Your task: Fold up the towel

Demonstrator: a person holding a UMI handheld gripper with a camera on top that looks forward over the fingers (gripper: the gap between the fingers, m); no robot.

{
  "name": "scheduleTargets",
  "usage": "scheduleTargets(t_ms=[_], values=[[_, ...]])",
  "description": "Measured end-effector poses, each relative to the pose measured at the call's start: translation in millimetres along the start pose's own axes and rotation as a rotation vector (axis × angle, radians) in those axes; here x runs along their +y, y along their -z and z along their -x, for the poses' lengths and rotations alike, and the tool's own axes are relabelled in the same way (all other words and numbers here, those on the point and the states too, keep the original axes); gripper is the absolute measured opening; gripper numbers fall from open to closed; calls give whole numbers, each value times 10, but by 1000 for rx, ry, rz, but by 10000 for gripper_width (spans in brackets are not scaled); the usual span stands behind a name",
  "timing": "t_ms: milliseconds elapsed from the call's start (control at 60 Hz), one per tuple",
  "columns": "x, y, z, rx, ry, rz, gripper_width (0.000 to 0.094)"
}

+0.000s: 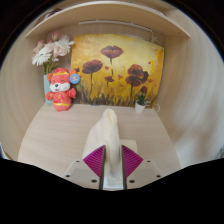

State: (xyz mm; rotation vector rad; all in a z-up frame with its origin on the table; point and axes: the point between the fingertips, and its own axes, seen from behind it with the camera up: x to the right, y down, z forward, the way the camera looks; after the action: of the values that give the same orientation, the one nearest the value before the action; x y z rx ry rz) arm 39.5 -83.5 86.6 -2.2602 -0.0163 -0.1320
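Gripper points forward and slightly down over the tabletop, both fingers level with each other. Magenta pads face inward and converge toward the fingertips, pinching a fold of the cream towel that rises just ahead of them. Both fingers press on the towel from either side, no gap visible between pad and cloth; no hand or sleeve in view.

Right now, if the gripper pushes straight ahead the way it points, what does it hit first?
The gripper is shut on the cream cloth towel, which would go with it. Ahead lies bare pale wooden tabletop, then probably the painted poppy-flower backdrop at the back; depth is hard to judge.
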Motion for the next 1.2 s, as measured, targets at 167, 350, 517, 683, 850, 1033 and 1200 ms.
scheduleTargets(t_ms=[167, 350, 517, 683, 850, 1033, 1200], values=[[654, -230, -719, 100, 98, 146, 574], [526, -109, -647, 6, 53, 102, 672], [34, 369, -565, -10, 8, 13, 752], [-284, 990, -423, -52, -47, -87, 753], [-161, 1481, -348, -27, -68, -128, 753], [107, 2038, -263, 7, -48, -142, 750], [278, 2440, -117, 12, -31, -158, 750]])
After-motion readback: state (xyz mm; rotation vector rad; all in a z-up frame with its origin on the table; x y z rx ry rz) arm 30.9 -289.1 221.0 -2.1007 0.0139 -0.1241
